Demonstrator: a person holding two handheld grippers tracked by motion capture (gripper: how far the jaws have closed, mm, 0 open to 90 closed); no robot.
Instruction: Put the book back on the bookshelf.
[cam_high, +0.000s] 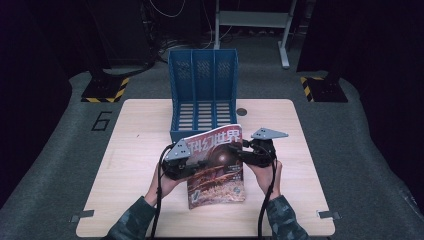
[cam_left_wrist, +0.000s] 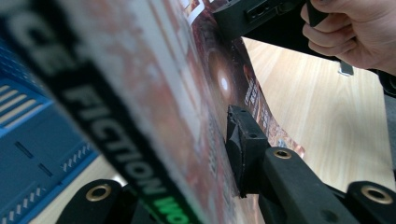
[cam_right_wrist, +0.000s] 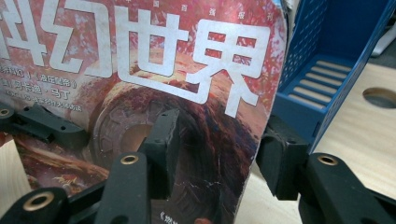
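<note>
1. The table (cam_high: 125, 165) is pale wood, with a blue three-slot file rack (cam_high: 202, 90) standing at its far middle, its open side toward the person.

2. The magazine (cam_high: 216, 165) stands tilted just in front of the rack, its lower edge on or close to the tabletop and its top leaning toward the rack's front lip. It is thin, glossy and floppy — light, but likely to bow or slide if pinched at only one spot. The slick cover gives the pads little bite.

3. The left gripper (cam_high: 192, 162) is clamped on the magazine's spine-side edge; the left gripper view shows one pad (cam_left_wrist: 243, 149) flat against the cover, with the spine passing between the jaws.

4. The right gripper (cam_high: 242, 152) straddles the opposite edge, jaws partly apart — one pad (cam_right_wrist: 161, 140) in front of the cover, the other past the edge. I judge that it is not pressing yet.

5. Best hold: both long edges near mid-height, close to the stiffer spine, so that the sheet stays flat while it is fed into a slot.
</note>
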